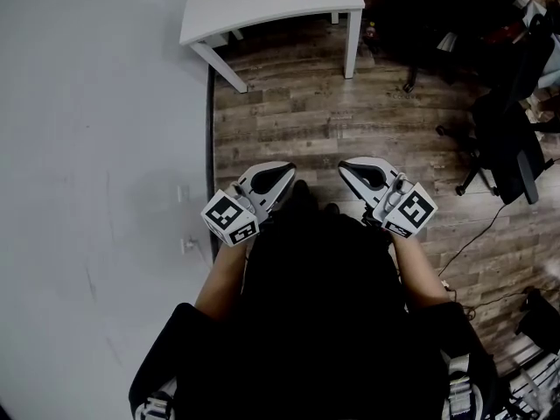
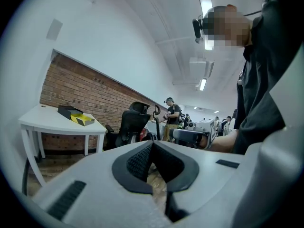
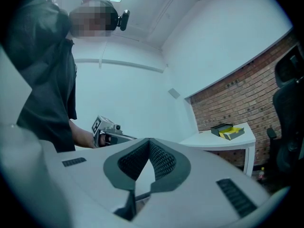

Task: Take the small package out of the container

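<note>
Both of your claws are closed and carry nothing. The left claw (image 2: 152,144) has its ribbed dark pads meeting at the tips with only air behind them, and the right claw (image 3: 148,141) looks the same. You hold them about level in front of your body, tips turned toward each other, above the wood-plank floor (image 1: 289,112).

The task's thing is well apart from either claw. It sits on the white worktop (image 1: 254,11), off to the left of the left claw's line and to the right of the right claw's. There a flat dark box (image 2: 68,110) lies with a yellow piece (image 2: 84,119) touching it. At this range you cannot tell which is the container and which the package, nor whether the yellow piece lies inside anything.

My guess is that the package is light, thin card or film, with flat faces and crisp edges. It would be stiff enough to pinch but easy to dent. Take it across its narrow width, pads on two opposite flat sides, with a gentle squeeze. The container probably weighs little too and may skid on that smooth painted top, so brace it with your other claw.
</note>
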The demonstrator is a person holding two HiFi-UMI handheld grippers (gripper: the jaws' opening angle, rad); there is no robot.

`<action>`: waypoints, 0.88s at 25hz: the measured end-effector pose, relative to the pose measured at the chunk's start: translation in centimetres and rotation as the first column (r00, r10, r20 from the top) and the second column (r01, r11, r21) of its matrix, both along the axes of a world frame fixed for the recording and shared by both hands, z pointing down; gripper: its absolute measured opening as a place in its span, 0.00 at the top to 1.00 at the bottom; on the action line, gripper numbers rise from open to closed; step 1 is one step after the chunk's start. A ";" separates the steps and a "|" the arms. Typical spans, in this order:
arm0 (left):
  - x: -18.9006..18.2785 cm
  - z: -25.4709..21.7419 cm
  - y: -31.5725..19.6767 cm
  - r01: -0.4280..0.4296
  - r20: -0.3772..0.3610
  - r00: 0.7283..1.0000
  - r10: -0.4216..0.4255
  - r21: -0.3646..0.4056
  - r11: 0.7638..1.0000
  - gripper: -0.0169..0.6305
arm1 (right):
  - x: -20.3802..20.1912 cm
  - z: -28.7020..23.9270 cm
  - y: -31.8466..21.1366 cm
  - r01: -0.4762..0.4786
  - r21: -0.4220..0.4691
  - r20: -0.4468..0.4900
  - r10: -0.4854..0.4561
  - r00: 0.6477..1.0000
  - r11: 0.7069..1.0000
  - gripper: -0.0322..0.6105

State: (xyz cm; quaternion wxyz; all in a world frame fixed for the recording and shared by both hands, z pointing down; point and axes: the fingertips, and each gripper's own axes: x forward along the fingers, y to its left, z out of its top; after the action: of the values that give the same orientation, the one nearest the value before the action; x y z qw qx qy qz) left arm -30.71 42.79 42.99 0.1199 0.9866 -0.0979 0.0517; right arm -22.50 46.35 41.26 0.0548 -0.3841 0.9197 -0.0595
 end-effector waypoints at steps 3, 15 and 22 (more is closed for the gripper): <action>0.6 0.2 -0.1 -0.010 0.003 1.000 0.010 0.000 1.000 0.95 | 0.6 0.3 0.1 -0.012 -0.005 0.001 0.012 1.000 1.000 0.94; 3.5 0.8 -2.0 -0.057 -0.001 0.998 0.057 -0.016 0.998 0.95 | 3.5 0.9 -1.2 -0.068 -0.028 0.001 0.068 0.998 0.997 0.94; 5.1 1.4 -5.8 -0.040 0.004 0.999 0.041 -0.050 0.998 0.95 | 5.5 1.6 -4.7 -0.076 -0.054 0.008 0.076 0.997 0.996 0.94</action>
State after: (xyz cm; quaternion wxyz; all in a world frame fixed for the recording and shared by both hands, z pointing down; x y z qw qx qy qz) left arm -25.64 36.98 44.39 0.1431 0.9849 -0.0768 0.0593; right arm -16.99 41.68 42.84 0.0515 -0.4198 0.9023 -0.0838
